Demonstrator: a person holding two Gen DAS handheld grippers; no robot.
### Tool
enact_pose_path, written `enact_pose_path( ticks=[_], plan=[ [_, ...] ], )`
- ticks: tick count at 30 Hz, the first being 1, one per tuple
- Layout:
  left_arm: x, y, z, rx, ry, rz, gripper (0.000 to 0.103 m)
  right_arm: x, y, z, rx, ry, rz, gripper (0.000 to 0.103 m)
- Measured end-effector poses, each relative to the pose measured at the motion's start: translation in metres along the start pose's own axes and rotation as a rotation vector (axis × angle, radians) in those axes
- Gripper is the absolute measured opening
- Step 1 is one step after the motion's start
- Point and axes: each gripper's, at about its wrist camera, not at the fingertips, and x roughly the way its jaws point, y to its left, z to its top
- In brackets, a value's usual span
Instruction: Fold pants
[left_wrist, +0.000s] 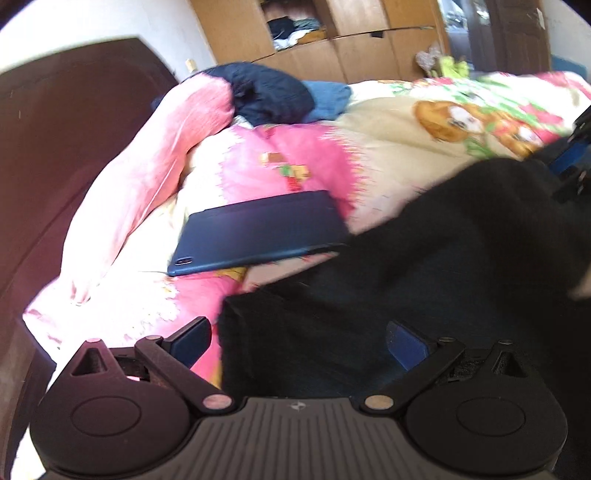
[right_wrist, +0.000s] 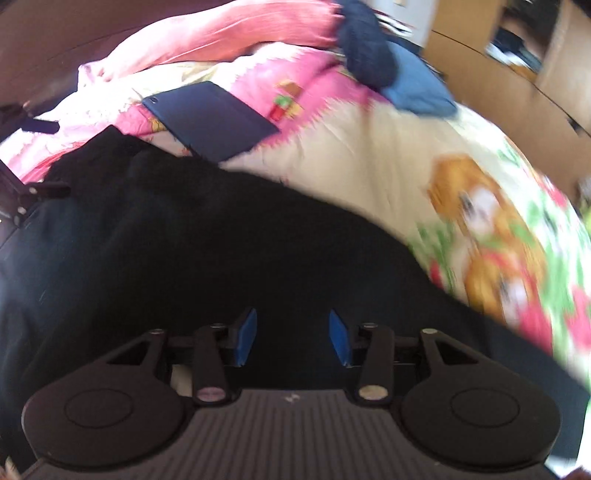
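Black pants (left_wrist: 424, 266) lie spread on the bed; they fill the lower part of the right wrist view (right_wrist: 207, 251). My left gripper (left_wrist: 299, 339) is wide open just over a near corner of the pants, its left pad over the blanket. My right gripper (right_wrist: 291, 336) is open above the dark cloth with nothing between its blue pads. The right gripper's tip shows at the right edge of the left wrist view (left_wrist: 572, 155). The left gripper's tip shows at the left edge of the right wrist view (right_wrist: 26, 199).
A dark blue tablet (left_wrist: 258, 232) lies on the pink and cream cartoon blanket (left_wrist: 388, 140), touching the pants' edge. A pink pillow (left_wrist: 147, 177) lies along the dark headboard (left_wrist: 55, 155). Navy and blue clothes (left_wrist: 280, 94) are piled at the far side. A wooden wardrobe (left_wrist: 351, 40) stands behind.
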Motion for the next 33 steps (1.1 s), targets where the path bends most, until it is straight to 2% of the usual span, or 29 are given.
enact_pose_path(
  ticks=[2,7,11,13,14,16,19,24,26,29,30,32,33],
  plan=[
    [0.019,0.022,0.009,-0.053,0.010,-0.010,0.103,0.026,-0.001,0.027,-0.050,0.011,-0.001,0.053],
    [0.056,0.036,0.008,-0.056,0.095,-0.100,0.103,0.089,0.000,0.069,-0.131,0.080,-0.010,0.053],
    [0.083,0.032,-0.002,-0.053,0.169,-0.129,0.103,0.122,-0.002,0.072,-0.180,0.168,0.012,0.058],
    [0.094,0.036,-0.006,-0.103,0.188,-0.141,0.103,0.127,-0.004,0.071,-0.191,0.178,0.027,0.060],
    [0.095,0.040,-0.006,-0.137,0.182,-0.147,0.100,0.126,-0.006,0.073,-0.189,0.182,0.034,0.060],
    [0.092,0.047,-0.006,-0.184,0.165,-0.137,0.082,0.121,-0.008,0.075,-0.195,0.181,0.034,0.060],
    [0.089,0.055,-0.006,-0.201,0.147,-0.132,0.066,0.117,-0.008,0.078,-0.245,0.175,0.013,0.061],
    [0.086,0.059,-0.002,-0.206,0.146,-0.152,0.062,0.141,-0.006,0.088,-0.239,0.243,0.017,0.063],
    [0.084,0.063,-0.001,-0.203,0.144,-0.163,0.063,0.142,-0.002,0.090,-0.231,0.236,0.030,0.058],
    [0.089,0.065,-0.001,-0.217,0.161,-0.167,0.065,0.140,0.012,0.086,-0.260,0.223,0.036,0.032],
    [0.092,0.064,-0.001,-0.216,0.171,-0.161,0.065,0.139,0.016,0.084,-0.256,0.223,0.035,0.015],
    [0.095,0.061,0.001,-0.218,0.175,-0.140,0.064,0.135,0.021,0.080,-0.263,0.203,0.005,0.012],
    [0.096,0.062,0.003,-0.230,0.173,-0.135,0.060,0.132,0.021,0.080,-0.257,0.193,-0.004,0.008]
  ],
)
